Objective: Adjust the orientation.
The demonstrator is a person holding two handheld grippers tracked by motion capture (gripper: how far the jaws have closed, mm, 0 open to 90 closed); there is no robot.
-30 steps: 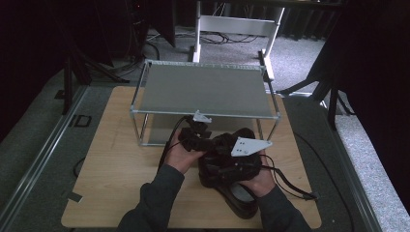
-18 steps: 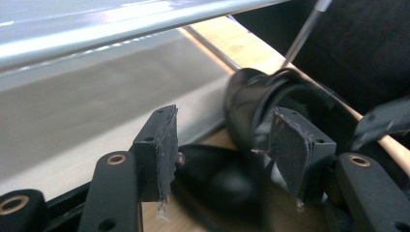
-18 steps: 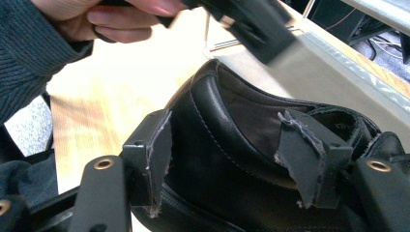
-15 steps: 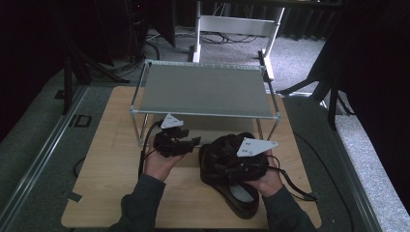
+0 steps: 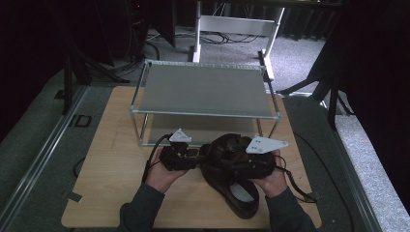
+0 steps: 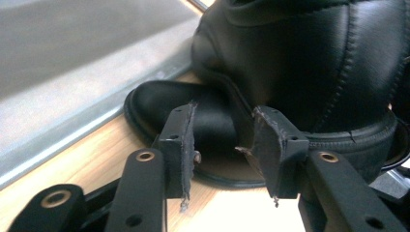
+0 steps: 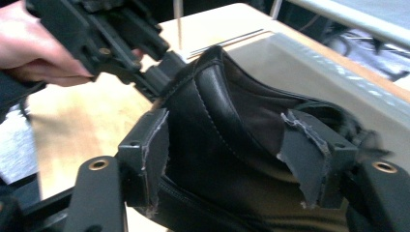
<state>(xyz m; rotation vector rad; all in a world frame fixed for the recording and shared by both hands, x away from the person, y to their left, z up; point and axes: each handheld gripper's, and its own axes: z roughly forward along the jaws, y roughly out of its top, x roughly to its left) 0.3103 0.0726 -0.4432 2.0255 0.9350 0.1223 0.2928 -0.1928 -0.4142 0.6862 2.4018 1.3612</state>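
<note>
In the high view, the person's forearms are cut off by the bottom edge. The right gripper (image 5: 241, 166) and its grey plate cover the middle of the upper shoe (image 5: 232, 150), and that shoe hides much of the lower shoe (image 5: 241, 195) beneath it. Whether the jaws press the leather there is too dark to tell.

In the left gripper view, the upper shoe runs off the top and right edges, and the shelf (image 6: 72, 63) at upper left is blurred.

In the right gripper view, the left gripper (image 7: 159, 82) is blurred and cut off at the top edge, and the shoe's toe, at right, is smeared.
</note>
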